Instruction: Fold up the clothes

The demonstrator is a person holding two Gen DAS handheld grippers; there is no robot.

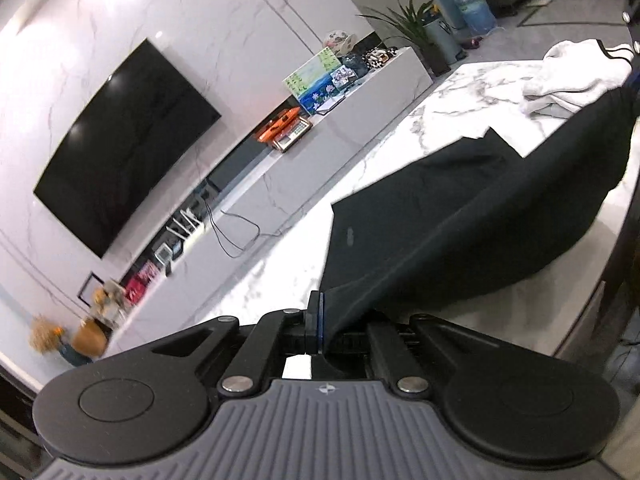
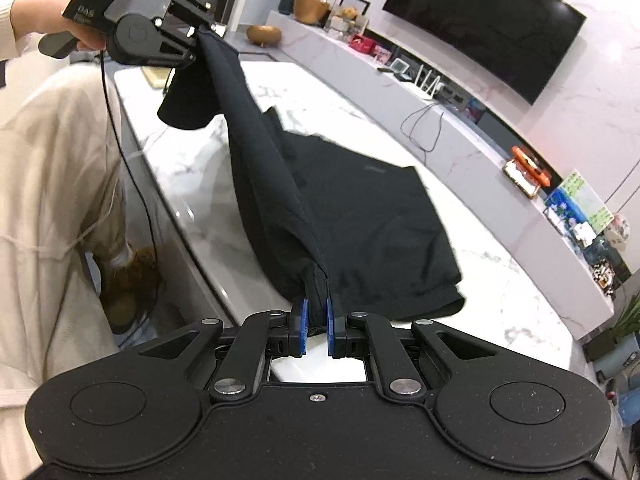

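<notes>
The long white marble-patterned table [image 2: 360,128] carries the work, its veined top bare to the right of the cloth. On it lies the black knit garment [image 2: 372,216], most of its body flat on the table while its near edge is raised off the surface and drawn taut between the two tools – a hold that, in my judgement, serves to carry that edge over the flat part for a fold. A crumpled white fabric garment with dark stripes [image 1: 576,76] sits at the far end of the table, well apart from the fold, probably awaiting its turn. The left gripper [image 2: 200,36], held in a person's hand [image 2: 90,42], has its jaws pressed together on one corner of the raised edge; a short flap of cloth hangs below it. The right gripper [image 2: 316,324] pinches a bunched corner between its blue pads [image 2: 331,326], which stand slightly apart only because of the cloth's thickness. Containers: a blue water bottle [image 1: 474,8] stands on the floor beyond the table – contents cannot be judged; a tan pot [image 2: 311,8] on the far grey cabinet [image 2: 460,160] shows no contents from this angle.
</notes>
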